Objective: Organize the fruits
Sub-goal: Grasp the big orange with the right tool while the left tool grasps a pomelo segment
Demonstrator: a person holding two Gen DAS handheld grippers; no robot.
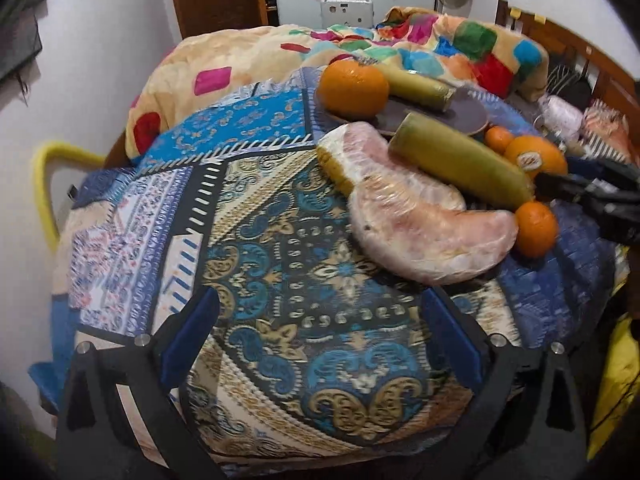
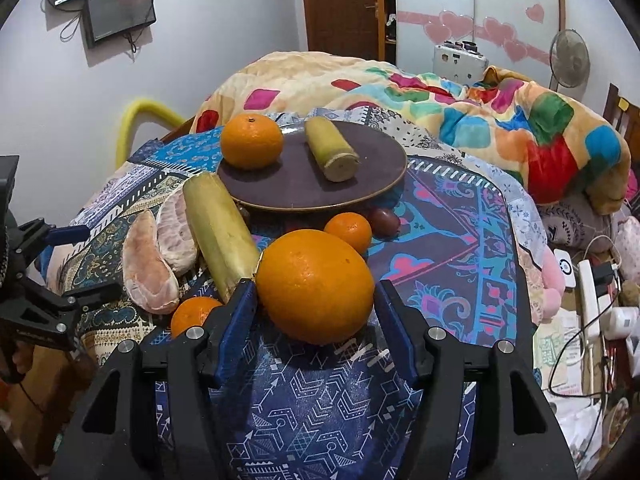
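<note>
Right gripper sits low over the patterned cloth, blue pads either side of the big orange. Left pad looks to touch the peel, right pad sits at its edge; can't confirm real squeeze, so pinch or loose I can't tell. Orange rests on the cloth, dead centre between the fingers.

From that orange: small orange at 12 o'clock, dark round fruit at 1 o'clock, long cut banana-like piece at 10 o'clock, another small orange at 9 o'clock, just beside the left finger. Two peeled pomelo wedges lie further out at 9–10 o'clock.

Brown plate at 12 o'clock beyond, holding an orange and a short cut piece, apart from each other.

Left gripper jaws spread wide, nothing between them, over bare cloth. Pomelo wedges sit at its 1 o'clock, well clear of the pads.
</note>
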